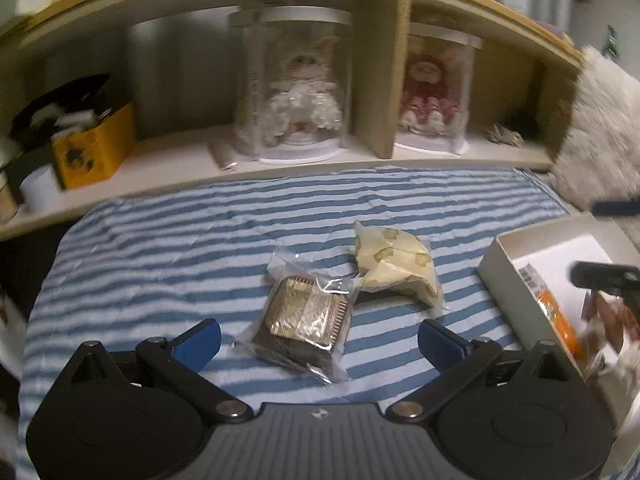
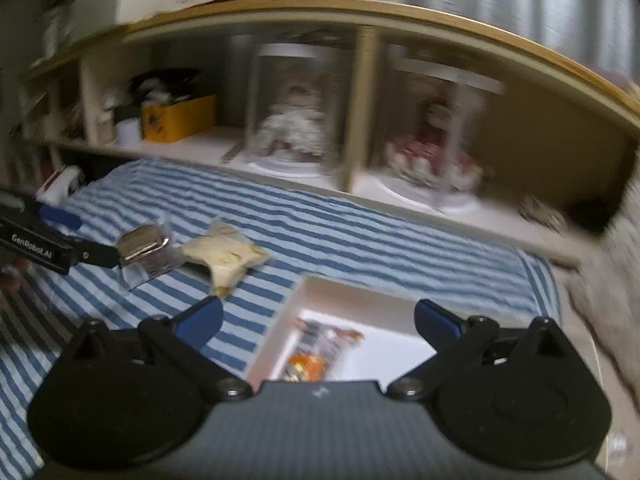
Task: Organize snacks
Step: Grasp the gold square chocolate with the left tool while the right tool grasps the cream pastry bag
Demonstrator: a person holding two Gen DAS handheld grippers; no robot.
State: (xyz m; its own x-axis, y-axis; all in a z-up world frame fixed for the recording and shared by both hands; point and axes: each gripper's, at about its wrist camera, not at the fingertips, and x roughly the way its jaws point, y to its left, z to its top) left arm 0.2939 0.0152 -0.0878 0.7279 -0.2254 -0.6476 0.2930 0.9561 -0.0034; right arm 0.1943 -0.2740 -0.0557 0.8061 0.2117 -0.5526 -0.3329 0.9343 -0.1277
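My left gripper (image 1: 320, 340) hangs with jaws released over the clear-wrapped brown chocolate wafer (image 1: 306, 322) mid-bed, beside the cream paper-wrapped snack (image 1: 394, 266). My right gripper (image 2: 318, 320), jaws released, hovers over the white cardboard box (image 2: 344, 292) near the striped blue-and-white bedspread's (image 1: 160, 240) right edge, holding what seems an orange packet (image 2: 316, 354).

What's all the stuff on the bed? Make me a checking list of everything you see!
Surface: blue-and-white striped bedcover, rumpled.
Job's things: brown snack in a clear wrapper and pale yellow wrapped snack lie side by side on the cover; white box to their right holds an orange packet.
Clutter: nothing seen on the cover.
Grippers: left gripper open, the brown snack between its fingers, not gripped; right gripper open above the box.
Cables: nothing seen.
Surroundings: wooden shelf with two dolls in clear cases, yellow box.
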